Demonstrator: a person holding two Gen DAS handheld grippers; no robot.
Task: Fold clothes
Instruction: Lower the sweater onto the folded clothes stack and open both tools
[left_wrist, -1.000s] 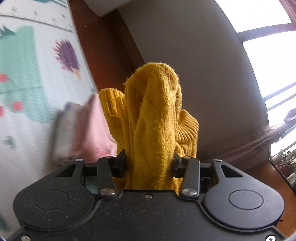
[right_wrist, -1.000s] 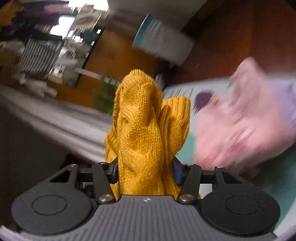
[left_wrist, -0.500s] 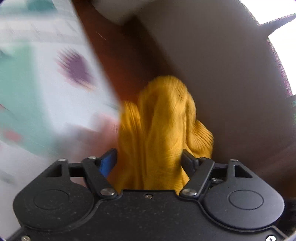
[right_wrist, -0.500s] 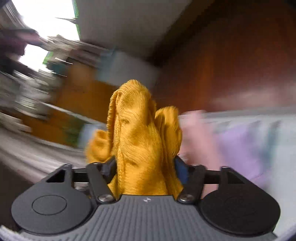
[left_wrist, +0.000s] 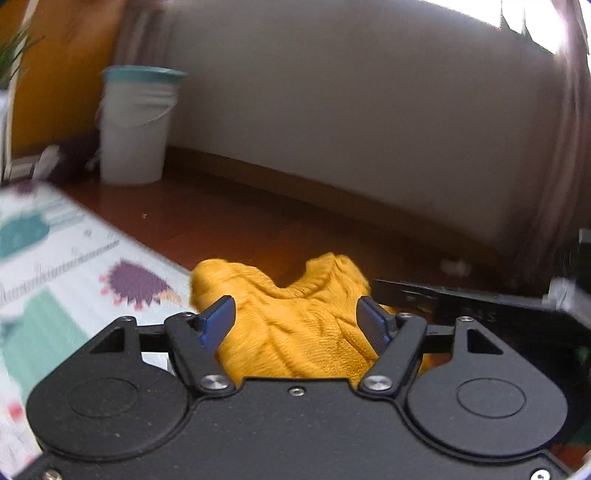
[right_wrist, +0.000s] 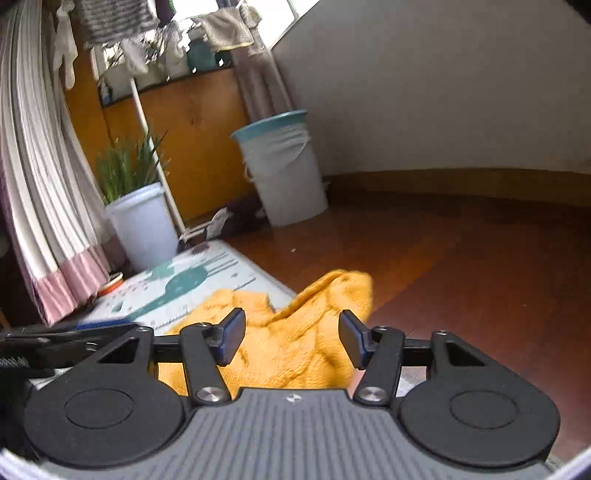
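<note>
Yellow knit sweater (left_wrist: 295, 325) heaped at play mat (left_wrist: 55, 280) edge, left gripper (left_wrist: 297, 317) and right gripper (right_wrist: 291, 332) both spread wide, gripping nothing

Daylight came from a blown-out window (right_wrist: 295, 14) at the top of the right wrist view, and glare whitened the left view's upper right corner. Both views bowed at the edges (fisheye). The left was motion-smeared throughout; the bucket (left_wrist: 136, 125) looked soft.
</note>
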